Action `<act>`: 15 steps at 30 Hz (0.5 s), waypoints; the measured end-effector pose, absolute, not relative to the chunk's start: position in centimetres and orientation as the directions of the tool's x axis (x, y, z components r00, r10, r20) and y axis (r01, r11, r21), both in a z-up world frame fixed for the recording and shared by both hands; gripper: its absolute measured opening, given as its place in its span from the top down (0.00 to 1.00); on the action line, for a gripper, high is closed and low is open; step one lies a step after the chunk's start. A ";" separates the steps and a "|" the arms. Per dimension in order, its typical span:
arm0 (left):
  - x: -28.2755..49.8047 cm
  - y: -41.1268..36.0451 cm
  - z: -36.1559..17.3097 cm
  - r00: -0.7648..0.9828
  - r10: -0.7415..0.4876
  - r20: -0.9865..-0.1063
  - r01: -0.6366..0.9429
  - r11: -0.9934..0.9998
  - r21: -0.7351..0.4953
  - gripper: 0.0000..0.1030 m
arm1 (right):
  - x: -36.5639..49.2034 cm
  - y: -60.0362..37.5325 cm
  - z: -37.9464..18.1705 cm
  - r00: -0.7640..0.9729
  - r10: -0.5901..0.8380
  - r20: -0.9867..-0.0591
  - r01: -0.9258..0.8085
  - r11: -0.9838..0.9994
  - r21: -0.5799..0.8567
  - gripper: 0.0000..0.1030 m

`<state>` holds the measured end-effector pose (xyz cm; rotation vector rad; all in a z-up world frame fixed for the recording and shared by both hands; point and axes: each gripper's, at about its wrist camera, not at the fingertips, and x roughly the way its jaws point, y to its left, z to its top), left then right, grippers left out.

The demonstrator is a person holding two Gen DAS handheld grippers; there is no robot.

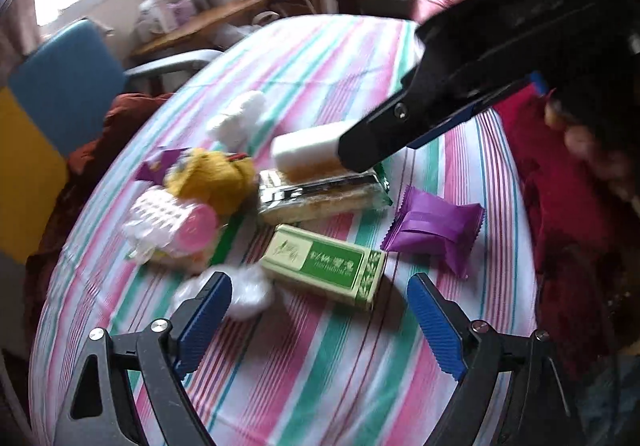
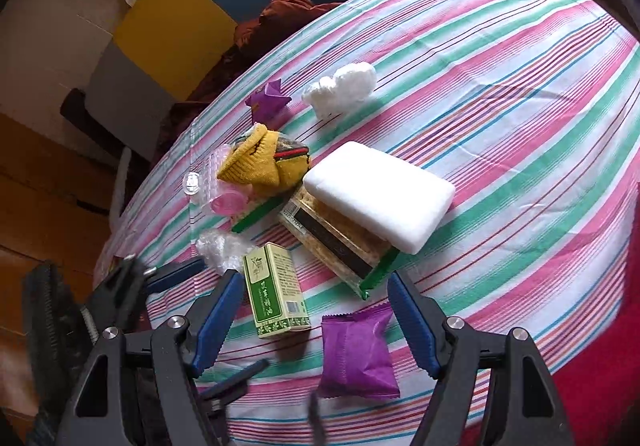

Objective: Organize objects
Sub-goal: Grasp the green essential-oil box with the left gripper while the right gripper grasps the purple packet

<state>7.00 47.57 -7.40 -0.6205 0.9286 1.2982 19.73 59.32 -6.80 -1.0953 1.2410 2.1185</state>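
A pile of small objects lies on the striped tablecloth (image 1: 320, 366). A green box (image 1: 324, 260) (image 2: 276, 290) and a purple packet (image 1: 434, 228) (image 2: 356, 354) lie nearest. A white sponge (image 2: 380, 194) (image 1: 308, 146) rests on a clear snack pack (image 1: 320, 194) (image 2: 340, 246). My left gripper (image 1: 320, 322) is open just before the green box. My right gripper (image 2: 316, 322) is open over the green box and purple packet; in the left wrist view it hovers above the sponge (image 1: 376, 150).
A yellow knit item (image 1: 216, 178) (image 2: 260, 162), a pink-lidded clear container (image 1: 176, 226) (image 2: 224, 198), crumpled plastic (image 1: 248, 290) (image 2: 220, 246), white fluffy pieces (image 1: 240, 118) (image 2: 340, 86) and a second purple wrapper (image 2: 268, 98) lie at the left. A blue-yellow chair (image 1: 60, 86) stands beyond the table.
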 end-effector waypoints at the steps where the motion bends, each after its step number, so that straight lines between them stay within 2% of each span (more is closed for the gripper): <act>1: 7.1 48.0 -7.6 0.011 0.519 -0.855 -0.970 0.211 0.116 0.12 | 19.7 59.3 -6.8 -0.585 -0.015 -0.811 -0.701 -0.494 0.514 0.26; 7: 7.1 50.2 -9.4 0.038 0.484 -0.874 -0.955 0.274 0.110 0.11 | 20.1 59.9 -7.2 -0.596 -0.024 -0.802 -0.709 -0.452 0.541 0.28; 11: 6.7 50.5 -9.8 0.071 0.464 -0.883 -0.962 0.266 0.062 0.26 | 20.4 60.2 -7.3 -0.619 -0.033 -0.784 -0.698 -0.433 0.570 0.28; 15: 6.7 49.5 -9.4 0.079 0.495 -0.865 -0.969 0.241 0.049 0.26 | 20.5 60.2 -7.4 -0.614 -0.032 -0.788 -0.703 -0.432 0.565 0.28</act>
